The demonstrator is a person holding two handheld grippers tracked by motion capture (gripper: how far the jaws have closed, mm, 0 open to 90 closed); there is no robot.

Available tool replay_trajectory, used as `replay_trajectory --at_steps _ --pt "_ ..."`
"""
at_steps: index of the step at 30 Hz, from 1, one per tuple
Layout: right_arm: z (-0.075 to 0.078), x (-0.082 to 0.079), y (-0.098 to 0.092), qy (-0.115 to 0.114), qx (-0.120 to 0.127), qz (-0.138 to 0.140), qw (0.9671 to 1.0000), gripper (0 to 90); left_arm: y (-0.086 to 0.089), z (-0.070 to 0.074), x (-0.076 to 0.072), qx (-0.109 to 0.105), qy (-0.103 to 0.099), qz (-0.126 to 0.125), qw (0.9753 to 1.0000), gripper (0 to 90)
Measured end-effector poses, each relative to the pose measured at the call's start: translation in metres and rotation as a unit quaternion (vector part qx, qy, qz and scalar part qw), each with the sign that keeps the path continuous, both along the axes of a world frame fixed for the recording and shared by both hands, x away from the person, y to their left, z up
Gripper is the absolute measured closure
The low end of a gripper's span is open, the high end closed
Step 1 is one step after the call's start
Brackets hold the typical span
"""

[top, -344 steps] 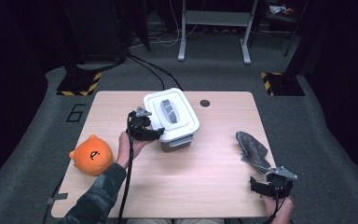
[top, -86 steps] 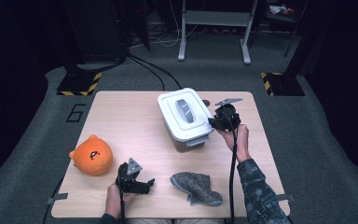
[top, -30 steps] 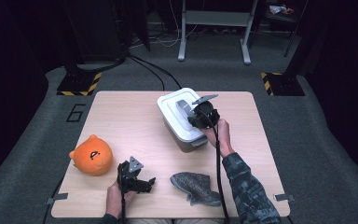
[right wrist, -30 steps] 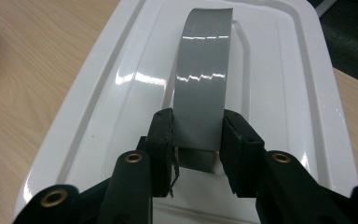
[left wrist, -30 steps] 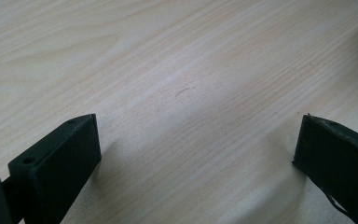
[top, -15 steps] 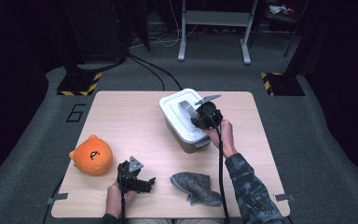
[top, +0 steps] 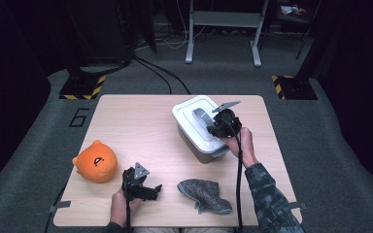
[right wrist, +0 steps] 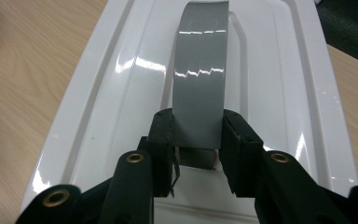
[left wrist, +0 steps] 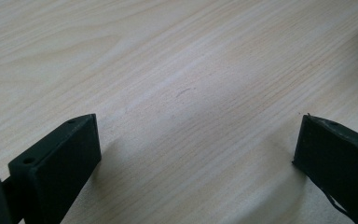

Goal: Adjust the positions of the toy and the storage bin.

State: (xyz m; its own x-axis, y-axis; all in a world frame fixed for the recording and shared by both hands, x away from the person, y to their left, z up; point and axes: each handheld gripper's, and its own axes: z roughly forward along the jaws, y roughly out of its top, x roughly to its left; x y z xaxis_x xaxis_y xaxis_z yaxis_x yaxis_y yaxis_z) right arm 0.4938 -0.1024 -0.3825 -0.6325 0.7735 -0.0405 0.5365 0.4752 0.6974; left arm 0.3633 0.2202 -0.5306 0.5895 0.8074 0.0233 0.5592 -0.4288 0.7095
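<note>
A white lidded box [top: 189, 119] stands on the table, right of centre toward the back. Its lid [right wrist: 121, 84] carries a grey strap handle [right wrist: 199, 79]. My right gripper [top: 214, 127] reaches over the box from its near right side and is shut on the near end of that handle [top: 200, 116], one black jaw pressed to each side of the strap [right wrist: 196, 140]. My left gripper [top: 148, 190] lies low at the table's front edge, jaws wide apart over bare wood [left wrist: 193, 142], holding nothing.
An orange plush toy [top: 95, 161] sits at the front left of the wooden table [top: 126, 126]. A grey knitted cloth [top: 205, 194] lies near the front edge, just right of my left gripper. Dark floor and stands surround the table.
My right gripper came in from the box's right side onto the lid and closed on the grey handle. The left gripper, plush toy and cloth have stayed put over the last seconds.
</note>
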Motion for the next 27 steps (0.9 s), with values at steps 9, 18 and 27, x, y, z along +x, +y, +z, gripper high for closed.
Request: replay_trajectory --at_steps 9,18,27 --pt "0.009 0.004 0.0 -0.022 0.005 -0.01 0.9997 43.7 0.0 0.0 0.0 0.0 0.0 0.0 1.0 0.1" --pt "0.015 0.023 0.027 -0.044 -0.029 -0.015 0.9985 56.4 0.0 0.0 0.0 0.0 0.0 0.0 1.0 0.1" --pt "0.013 0.025 0.028 -0.052 -0.033 -0.012 0.998 64.2 0.0 0.0 0.0 0.0 0.0 0.0 1.0 0.1"
